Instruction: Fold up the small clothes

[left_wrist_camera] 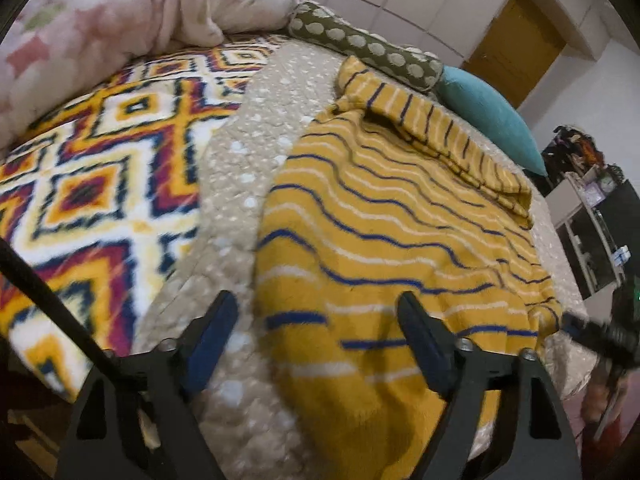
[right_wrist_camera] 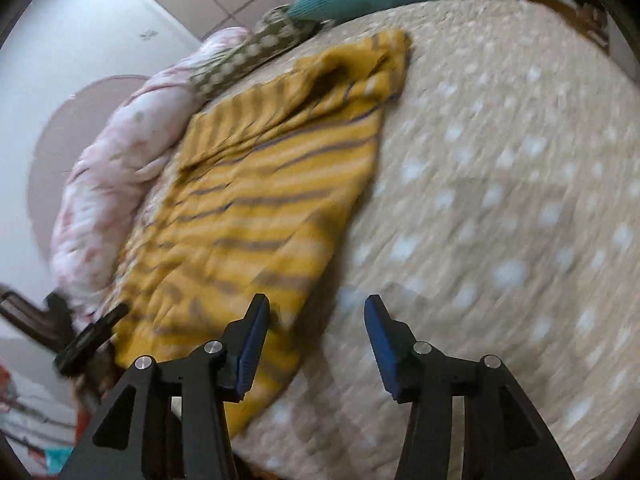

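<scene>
The yellow striped garment (left_wrist_camera: 384, 248) lies spread on the beige dotted bedspread (left_wrist_camera: 240, 184), its long axis running from the lower centre of the left wrist view up toward the upper right, where a sleeve (left_wrist_camera: 436, 128) is folded across the top end near the teal pillow (left_wrist_camera: 492, 120). In the right wrist view the same garment (right_wrist_camera: 256, 200) fills the left half of the frame, running from lower left to upper centre, with bare bedspread (right_wrist_camera: 500, 200) to the right. The left tool (left_wrist_camera: 316, 320) straddles the garment's near left edge: 1 finger shows over the bedspread, the other over the cloth at the lower centre of the frame. The right tool (right_wrist_camera: 316, 324) sits at the opposite side edge, its left finger over the cloth and its right finger over the bedspread. Both are about equally near, 1 per side. Both tools are spread wide and grasp nothing; whether the fingertips touch the fabric I cannot tell, as the right view is blurred. The next move likely calls for each tool to pinch its own near corner.
</scene>
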Demonstrator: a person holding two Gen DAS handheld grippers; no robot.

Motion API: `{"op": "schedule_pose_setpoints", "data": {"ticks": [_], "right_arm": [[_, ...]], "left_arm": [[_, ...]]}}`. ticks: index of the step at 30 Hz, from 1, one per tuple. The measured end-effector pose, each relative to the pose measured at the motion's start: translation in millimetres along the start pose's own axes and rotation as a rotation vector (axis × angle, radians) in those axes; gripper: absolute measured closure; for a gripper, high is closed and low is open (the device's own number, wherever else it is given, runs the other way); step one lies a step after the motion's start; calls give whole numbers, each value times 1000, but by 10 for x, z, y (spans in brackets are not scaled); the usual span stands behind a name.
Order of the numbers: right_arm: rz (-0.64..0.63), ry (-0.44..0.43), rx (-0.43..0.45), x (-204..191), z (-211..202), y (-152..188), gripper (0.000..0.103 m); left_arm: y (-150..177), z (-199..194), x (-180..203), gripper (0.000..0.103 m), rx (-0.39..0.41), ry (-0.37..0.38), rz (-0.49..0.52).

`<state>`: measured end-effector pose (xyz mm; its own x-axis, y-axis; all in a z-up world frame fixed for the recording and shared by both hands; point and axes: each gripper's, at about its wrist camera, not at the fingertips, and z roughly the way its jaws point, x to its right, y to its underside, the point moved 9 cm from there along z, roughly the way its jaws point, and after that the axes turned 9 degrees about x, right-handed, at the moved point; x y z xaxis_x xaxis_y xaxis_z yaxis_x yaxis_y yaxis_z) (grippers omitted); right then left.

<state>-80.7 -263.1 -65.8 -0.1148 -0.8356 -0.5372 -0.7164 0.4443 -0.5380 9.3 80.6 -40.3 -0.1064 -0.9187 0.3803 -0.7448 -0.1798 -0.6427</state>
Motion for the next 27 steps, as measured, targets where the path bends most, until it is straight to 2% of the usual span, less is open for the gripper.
{"op": "schedule_pose_setpoints", "data": {"ticks": [3, 4, 6, 8, 10, 11, 12, 15, 19, 23, 27], "right_arm": [[-8, -75, -33, -215, 126, 319, 49], [-26, -73, -35, -274, 194, 425, 48], [-73, -40, 29, -382, 248, 470, 47], [-118, 1, 70, -476, 300, 507, 47], [-160, 47, 99, -528, 319, 552, 49], [-182, 62, 101, -547, 327, 558, 60], [-184, 62, 94, -545, 343, 521, 83], [-71, -25, 52, -412, 247, 421, 88], [-45, -87, 54, -281, -154, 390, 89], [-47, -76, 36, -61, -537, 541, 90], [-5, -53, -3, 178, -645, 837, 91]], "left_arm": [[-39, 80, 52, 13, -2, 36, -36], [-44, 100, 58, 13, -2, 36, -46], [-43, 127, 94, 13, -2, 24, -56], [-15, 150, 143, 32, -17, 10, -48], [43, 183, 160, 82, -56, -37, -48], [61, 179, 168, 89, -71, -39, -62], [63, 161, 185, 93, -75, -26, -83], [23, -29, 299, 94, -53, -20, -105], [21, -457, 687, 95, 8, 12, -31], [213, -749, 857, 95, 33, 11, 10], [593, -701, 670, 94, -27, -39, -5]]}}
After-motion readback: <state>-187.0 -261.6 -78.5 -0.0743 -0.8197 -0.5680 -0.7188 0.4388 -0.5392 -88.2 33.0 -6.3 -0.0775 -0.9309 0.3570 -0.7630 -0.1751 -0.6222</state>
